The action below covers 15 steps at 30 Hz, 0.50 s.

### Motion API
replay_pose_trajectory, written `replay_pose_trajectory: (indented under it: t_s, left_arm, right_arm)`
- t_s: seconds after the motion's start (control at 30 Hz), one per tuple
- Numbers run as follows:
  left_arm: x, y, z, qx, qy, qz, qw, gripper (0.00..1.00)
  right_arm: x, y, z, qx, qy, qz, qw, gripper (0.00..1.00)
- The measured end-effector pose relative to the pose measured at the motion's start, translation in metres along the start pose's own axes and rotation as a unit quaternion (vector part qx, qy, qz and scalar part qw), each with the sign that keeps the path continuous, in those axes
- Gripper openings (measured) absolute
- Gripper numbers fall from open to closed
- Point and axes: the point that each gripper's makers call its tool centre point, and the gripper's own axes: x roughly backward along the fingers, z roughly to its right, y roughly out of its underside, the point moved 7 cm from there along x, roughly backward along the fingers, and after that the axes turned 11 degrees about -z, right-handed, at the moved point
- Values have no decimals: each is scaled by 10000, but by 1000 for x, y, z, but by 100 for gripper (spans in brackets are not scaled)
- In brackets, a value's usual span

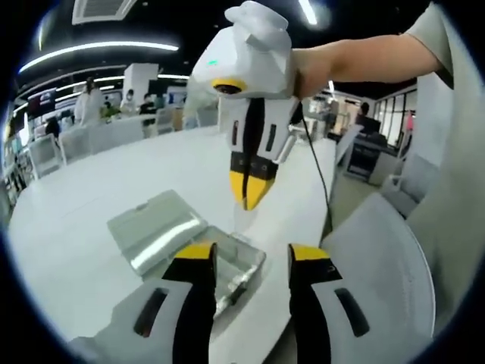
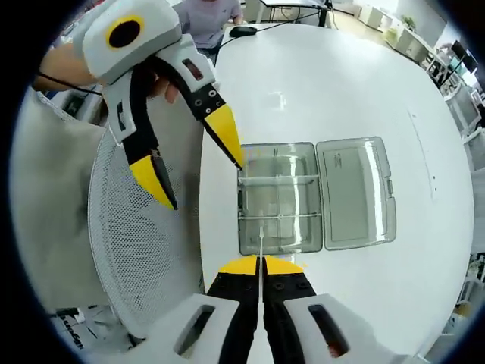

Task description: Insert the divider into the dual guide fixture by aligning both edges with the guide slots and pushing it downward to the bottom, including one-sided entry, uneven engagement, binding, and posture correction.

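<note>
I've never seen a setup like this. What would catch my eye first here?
Probably the two white handheld grippers with yellow-and-black jaws: the left gripper hangs open beside the box, while the right gripper is pinched shut on a thin clear plastic divider. Below them, a clear plastic box with its hinged lid flipped open lies on the round white table.
</note>
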Motion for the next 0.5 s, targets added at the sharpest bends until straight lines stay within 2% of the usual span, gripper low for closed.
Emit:
replay_pose_trajectory:
  t_s: [0.1, 0.5]
  left_arm:
    - [1, 1, -1, 13, -33, -14, 10000, 37]
    - [1, 3, -4, 101, -100, 8, 9999, 38]
  right_arm:
    - [-4, -2, 4, 52, 125, -89, 9999, 0]
    - [-16, -7, 9, 95, 174, -198, 9996, 0]
